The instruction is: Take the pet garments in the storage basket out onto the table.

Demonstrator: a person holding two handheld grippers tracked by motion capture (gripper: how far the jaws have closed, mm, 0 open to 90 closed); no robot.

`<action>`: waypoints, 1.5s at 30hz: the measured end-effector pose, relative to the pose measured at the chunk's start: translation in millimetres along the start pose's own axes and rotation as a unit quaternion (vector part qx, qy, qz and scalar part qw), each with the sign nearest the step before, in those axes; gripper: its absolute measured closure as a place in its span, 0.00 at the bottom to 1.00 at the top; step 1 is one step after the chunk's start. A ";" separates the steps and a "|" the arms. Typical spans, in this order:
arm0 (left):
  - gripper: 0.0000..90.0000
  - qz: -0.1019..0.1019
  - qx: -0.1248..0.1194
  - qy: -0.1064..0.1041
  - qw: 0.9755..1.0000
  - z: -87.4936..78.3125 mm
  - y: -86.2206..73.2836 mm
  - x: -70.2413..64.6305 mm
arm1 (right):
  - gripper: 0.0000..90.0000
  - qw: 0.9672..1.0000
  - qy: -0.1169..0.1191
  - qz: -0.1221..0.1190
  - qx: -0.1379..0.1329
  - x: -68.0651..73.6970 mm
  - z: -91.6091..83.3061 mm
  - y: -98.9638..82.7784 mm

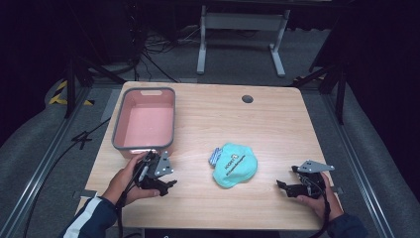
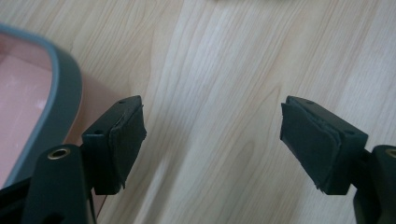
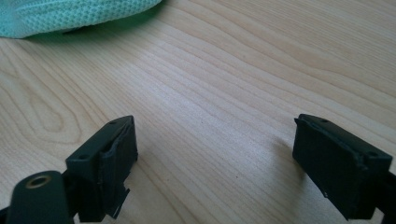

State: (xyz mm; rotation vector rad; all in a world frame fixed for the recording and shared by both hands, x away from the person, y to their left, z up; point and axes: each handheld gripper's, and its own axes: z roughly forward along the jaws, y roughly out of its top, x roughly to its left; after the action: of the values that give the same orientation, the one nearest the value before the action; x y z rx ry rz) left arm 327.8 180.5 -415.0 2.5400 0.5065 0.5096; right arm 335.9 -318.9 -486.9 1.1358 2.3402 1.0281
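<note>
Both grippers are hovering with jaws spread, nothing gripped; the approach to the teal cap (image 1: 235, 164) looks like the step in hand.

The left gripper (image 1: 166, 185) is sitting near-left of the cap, the right gripper (image 1: 283, 187) near-right, both apart from it. The next move is calling for closing in on the cap. The pink bin (image 1: 144, 121) is waiting far-left of the cap.

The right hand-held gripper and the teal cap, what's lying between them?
Nothing: in the high view only bare table separates the right hand-held gripper from the teal cap.
</note>
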 end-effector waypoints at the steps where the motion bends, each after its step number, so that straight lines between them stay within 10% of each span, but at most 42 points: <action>1: 0.25 -0.004 0.001 0.001 1.000 -0.4 -4.2 0.6 | 0.16 1.000 0.000 -0.001 0.001 -0.1 0.0 0.0; 23: 0.23 -0.100 -0.025 0.000 0.995 -6.9 -89.1 11.6 | 0.16 1.000 0.000 -0.001 0.000 0.0 0.0 0.0; 45: 0.20 -0.202 -0.071 -0.009 0.977 -14.7 -151.3 6.0 | 0.16 1.000 -0.002 0.002 0.000 0.4 0.0 -0.1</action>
State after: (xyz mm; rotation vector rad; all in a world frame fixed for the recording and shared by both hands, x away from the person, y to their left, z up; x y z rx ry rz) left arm 288.1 311.1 -482.2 2.2216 0.9190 0.3557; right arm 335.6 -318.6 -487.0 1.1428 2.3367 1.0263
